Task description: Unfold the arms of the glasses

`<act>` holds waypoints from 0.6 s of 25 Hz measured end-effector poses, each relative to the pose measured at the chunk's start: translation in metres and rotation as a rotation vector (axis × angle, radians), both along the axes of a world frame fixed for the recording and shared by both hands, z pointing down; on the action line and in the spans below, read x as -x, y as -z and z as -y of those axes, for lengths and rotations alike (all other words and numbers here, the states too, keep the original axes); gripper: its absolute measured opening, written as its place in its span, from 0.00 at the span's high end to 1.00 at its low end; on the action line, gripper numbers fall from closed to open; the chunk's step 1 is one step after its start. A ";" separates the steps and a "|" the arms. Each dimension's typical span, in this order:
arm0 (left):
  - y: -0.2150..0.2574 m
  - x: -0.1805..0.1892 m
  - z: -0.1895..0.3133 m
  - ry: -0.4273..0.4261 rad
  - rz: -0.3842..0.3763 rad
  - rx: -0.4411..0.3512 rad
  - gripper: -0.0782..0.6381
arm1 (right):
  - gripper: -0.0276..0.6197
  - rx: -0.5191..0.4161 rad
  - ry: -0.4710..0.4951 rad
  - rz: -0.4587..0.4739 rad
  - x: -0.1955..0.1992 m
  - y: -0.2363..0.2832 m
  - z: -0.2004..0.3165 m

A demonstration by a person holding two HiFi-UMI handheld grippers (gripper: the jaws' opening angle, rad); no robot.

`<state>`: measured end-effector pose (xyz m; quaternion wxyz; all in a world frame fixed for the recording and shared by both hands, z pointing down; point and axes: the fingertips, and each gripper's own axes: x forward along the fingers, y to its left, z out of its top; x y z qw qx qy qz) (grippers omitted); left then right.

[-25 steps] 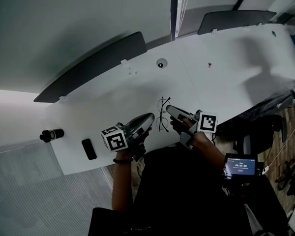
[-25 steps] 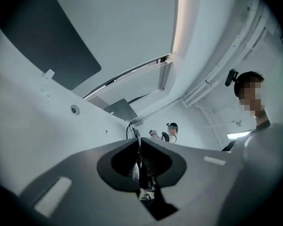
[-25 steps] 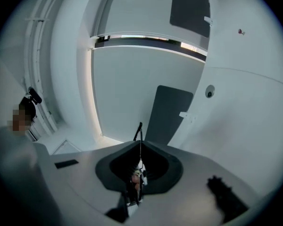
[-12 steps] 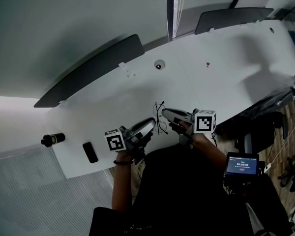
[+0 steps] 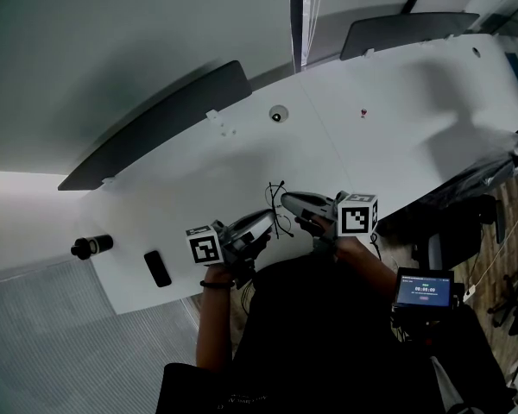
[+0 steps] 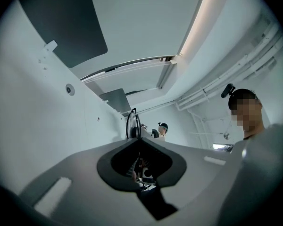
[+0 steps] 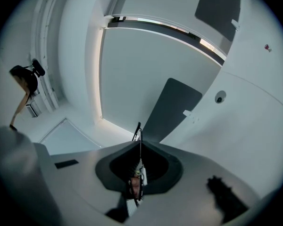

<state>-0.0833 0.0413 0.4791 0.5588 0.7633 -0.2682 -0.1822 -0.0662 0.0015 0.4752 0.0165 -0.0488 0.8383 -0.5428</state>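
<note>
Thin black wire-framed glasses (image 5: 278, 207) hang just above the white table (image 5: 397, 119), near its front edge, between my two grippers. My left gripper (image 5: 267, 216) comes in from the left and is shut on one side of the frame. In the left gripper view the lens rim of the glasses (image 6: 132, 125) sticks up past the closed tips of the left gripper (image 6: 134, 139). From the right, my right gripper (image 5: 287, 198) is shut on a thin arm of the glasses (image 7: 140, 138), which runs up between its jaws.
A black cylinder (image 5: 91, 246) and a small black block (image 5: 156, 268) lie at the table's left end. A round grommet (image 5: 279, 113) and a tiny red item (image 5: 363, 111) sit further back. Dark divider panels (image 5: 160, 123) stand along the far edge. A timer device (image 5: 424, 289) hangs at the person's side.
Both grippers have rolled slightly and drawn a little closer together. The glasses between them have tilted, so their two lenses no longer show side by side.
</note>
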 end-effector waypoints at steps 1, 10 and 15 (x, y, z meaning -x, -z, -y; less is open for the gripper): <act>0.000 0.000 0.000 -0.002 0.001 -0.001 0.85 | 0.93 0.001 0.000 0.003 0.000 0.000 0.000; 0.006 0.000 -0.001 -0.018 0.018 -0.015 0.85 | 0.93 -0.002 -0.011 0.012 -0.001 0.002 0.002; 0.015 0.000 0.001 -0.001 0.046 -0.031 0.85 | 0.93 -0.007 -0.015 0.037 -0.002 0.010 0.004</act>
